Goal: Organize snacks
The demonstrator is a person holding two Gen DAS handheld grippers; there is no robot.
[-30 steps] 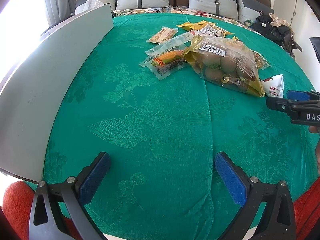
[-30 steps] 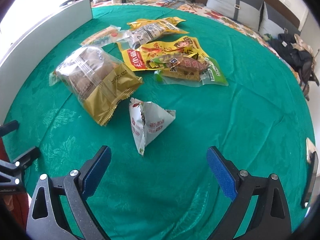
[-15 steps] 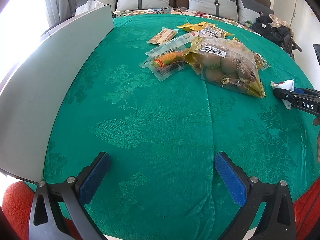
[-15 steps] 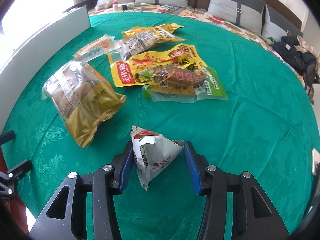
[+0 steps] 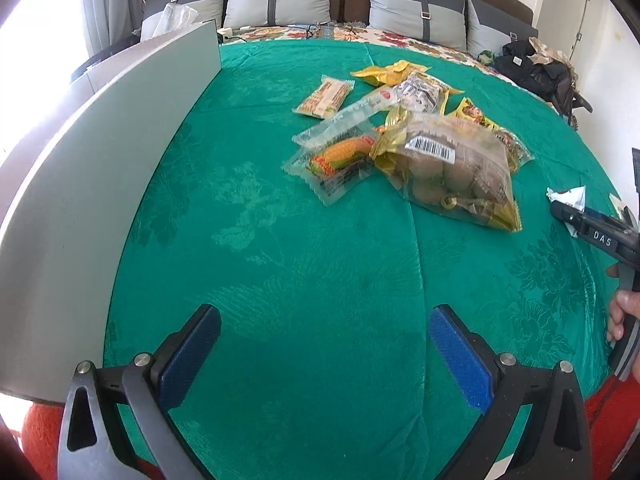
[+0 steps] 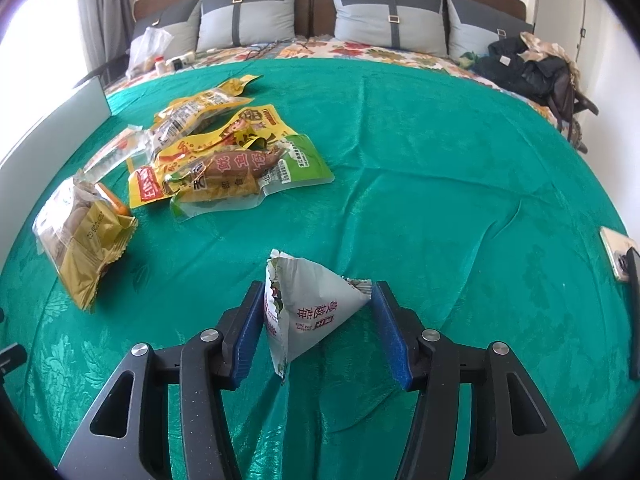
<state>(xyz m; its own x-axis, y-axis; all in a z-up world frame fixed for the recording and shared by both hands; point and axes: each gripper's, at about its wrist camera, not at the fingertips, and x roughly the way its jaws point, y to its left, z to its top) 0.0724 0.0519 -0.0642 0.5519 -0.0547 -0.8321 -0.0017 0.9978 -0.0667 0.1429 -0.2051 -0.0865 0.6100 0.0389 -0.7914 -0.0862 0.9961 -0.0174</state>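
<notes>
A white triangular snack packet (image 6: 316,308) sits between the pads of my right gripper (image 6: 317,292). Both pads touch its sides while the jaws are opening slightly. In the left wrist view this packet (image 5: 570,196) pokes out at the tip of the right gripper (image 5: 560,208) at the far right. The other snacks lie in a pile on the green cloth: a clear-and-gold bag of brown rounds (image 5: 452,164), a corn packet (image 5: 340,156), yellow packets (image 6: 224,136) and a green-edged packet (image 6: 240,172). My left gripper (image 5: 324,320) is open over bare cloth, well short of the pile.
A white board (image 5: 100,160) stands along the cloth's left side. A phone (image 6: 616,256) lies at the right edge. Pillows and a black bag (image 6: 532,68) lie at the back. A person's hand (image 5: 624,308) holds the right gripper.
My right gripper went from wide open to closed around the triangular packet, then shifted right with it, away from the pile. The left gripper rose a little and stayed open.
</notes>
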